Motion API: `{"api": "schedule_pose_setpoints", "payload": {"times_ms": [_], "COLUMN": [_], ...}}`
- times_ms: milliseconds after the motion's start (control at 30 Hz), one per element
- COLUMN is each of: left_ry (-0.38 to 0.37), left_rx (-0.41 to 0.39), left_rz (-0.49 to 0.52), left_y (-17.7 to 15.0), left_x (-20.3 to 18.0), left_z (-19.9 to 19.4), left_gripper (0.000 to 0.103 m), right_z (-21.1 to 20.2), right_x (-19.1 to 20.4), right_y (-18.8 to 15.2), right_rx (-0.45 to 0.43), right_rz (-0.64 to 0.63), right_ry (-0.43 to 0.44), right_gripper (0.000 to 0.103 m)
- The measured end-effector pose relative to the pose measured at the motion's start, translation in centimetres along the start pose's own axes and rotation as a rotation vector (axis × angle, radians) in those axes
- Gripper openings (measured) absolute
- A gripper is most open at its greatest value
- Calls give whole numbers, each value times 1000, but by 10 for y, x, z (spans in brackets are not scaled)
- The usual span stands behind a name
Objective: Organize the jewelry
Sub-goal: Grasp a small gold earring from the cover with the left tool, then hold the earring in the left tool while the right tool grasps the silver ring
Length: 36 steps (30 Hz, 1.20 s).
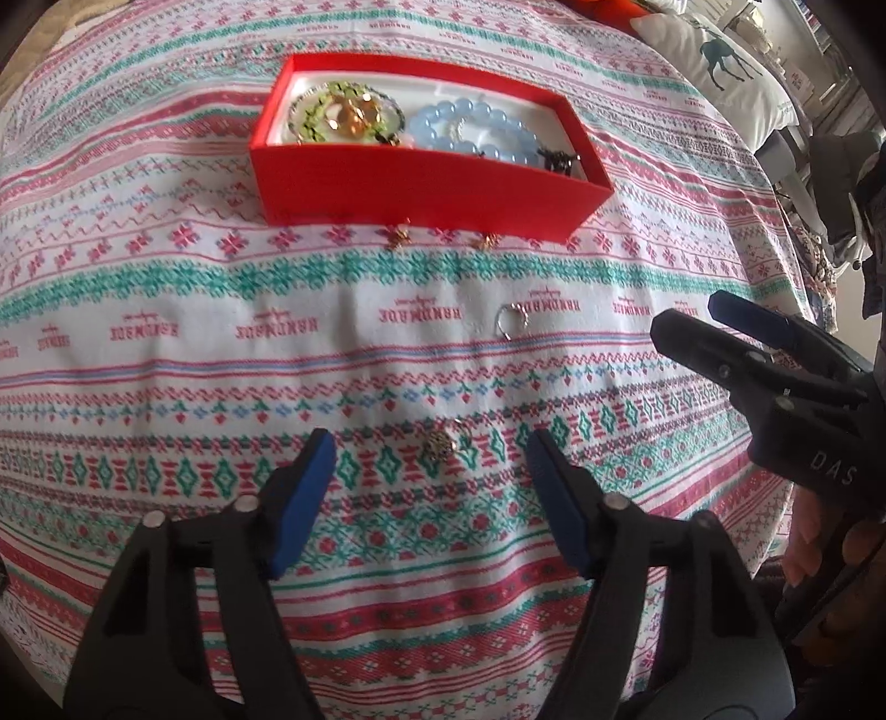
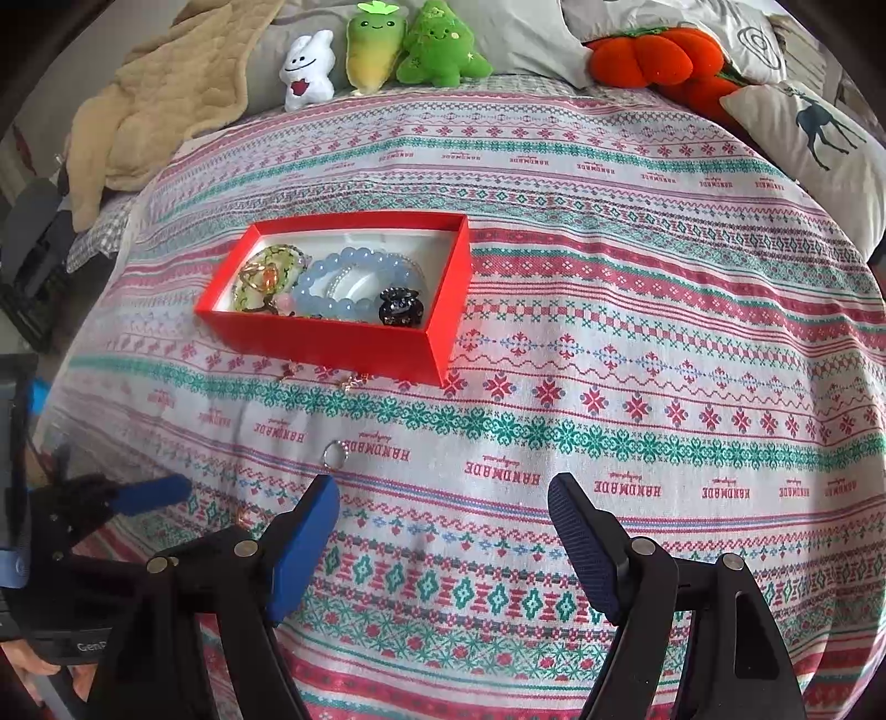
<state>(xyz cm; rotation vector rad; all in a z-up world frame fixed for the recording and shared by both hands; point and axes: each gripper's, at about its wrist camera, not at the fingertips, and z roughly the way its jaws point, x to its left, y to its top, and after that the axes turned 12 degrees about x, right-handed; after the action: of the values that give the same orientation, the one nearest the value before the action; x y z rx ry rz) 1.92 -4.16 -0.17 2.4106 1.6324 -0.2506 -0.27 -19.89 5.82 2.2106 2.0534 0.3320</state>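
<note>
One red box [image 1: 421, 188], perhaps four loose trinkets [image 1: 441, 443].

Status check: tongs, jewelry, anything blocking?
Left tongs open, straddling a small bead charm on the cloth. Right tongs open, empty. Silver ring loose before the red box. Nothing blocking.

A white woven bedspread [image 2: 637, 343] with red and green patterned bands covers the bed. Along its far edge stand a small white plush figure [image 2: 306, 72], a yellow-green plush radish [image 2: 374, 47], a green plush tree [image 2: 443, 47] and an orange plush pumpkin [image 2: 648, 55]. A beige quilted blanket [image 2: 160, 94] lies crumpled at the far left corner, and a white cushion printed with a dark deer [image 2: 819, 138] rests at the right.
</note>
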Motion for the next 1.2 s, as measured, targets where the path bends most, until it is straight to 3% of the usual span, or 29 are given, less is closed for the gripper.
{"api": "schedule_pose_setpoints", "payload": {"times_ms": [367, 533, 800, 1200], "left_ry": [-18, 1, 23, 48], "left_rx": [16, 16, -21, -77], "left_rz": [-33, -23, 5, -35], "left_y": [8, 9, 2, 0], "left_x": [-7, -9, -4, 26], "left_z": [17, 19, 6, -14], "left_gripper": [35, 12, 12, 12], "right_z": [8, 11, 20, 44], "right_x": [-5, -4, 6, 43], "right_y": [-3, -1, 6, 19], "right_rx": [26, 34, 49, 96], "right_rz": [10, 9, 3, -52], "right_ry": [-18, -21, -15, 1], "right_gripper": [79, 79, 79, 79]}}
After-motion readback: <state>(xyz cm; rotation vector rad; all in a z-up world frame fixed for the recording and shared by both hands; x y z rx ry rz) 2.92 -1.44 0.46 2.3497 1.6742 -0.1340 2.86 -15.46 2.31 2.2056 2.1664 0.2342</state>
